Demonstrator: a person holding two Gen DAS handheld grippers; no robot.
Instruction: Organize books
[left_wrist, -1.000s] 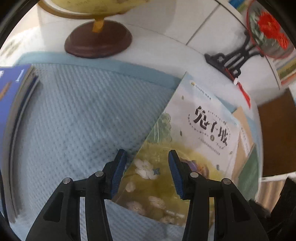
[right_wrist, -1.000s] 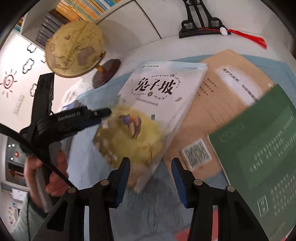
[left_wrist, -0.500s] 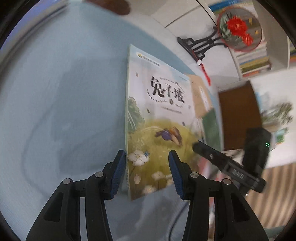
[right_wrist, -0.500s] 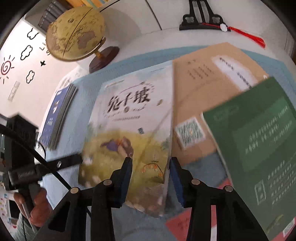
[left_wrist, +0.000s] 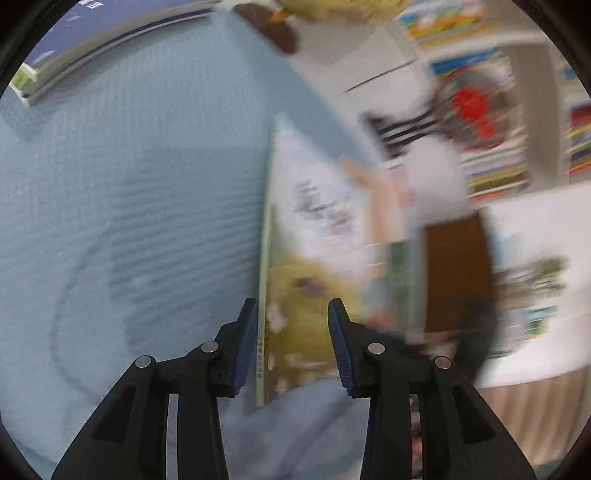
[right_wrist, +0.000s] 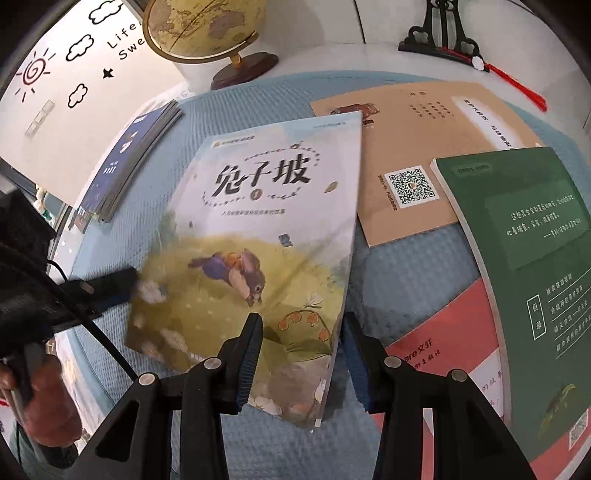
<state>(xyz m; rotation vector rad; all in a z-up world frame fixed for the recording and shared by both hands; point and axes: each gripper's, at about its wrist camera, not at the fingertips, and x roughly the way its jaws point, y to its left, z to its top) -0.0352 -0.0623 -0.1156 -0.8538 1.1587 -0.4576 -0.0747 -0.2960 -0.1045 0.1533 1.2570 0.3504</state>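
A picture book with a rabbit on a yellow meadow lies on the light-blue mat, its right edge over a tan book. My right gripper hovers over the picture book's lower right corner with its jaws apart, and the corner shows between them. My left gripper reaches the book's lower left edge. In the blurred left wrist view the book shows its spine between the jaws of the left gripper. Those jaws are closing, and the right pad stands off the cover.
A green book lies on a red one at the right. A stack of blue books sits at the mat's far left. A globe and a black ornament stand are behind. A person's hand grips the left tool.
The left gripper swung around to the book's spine edge and its jaws narrowed. The right gripper shifted from the book's lower middle to its lower right corner.
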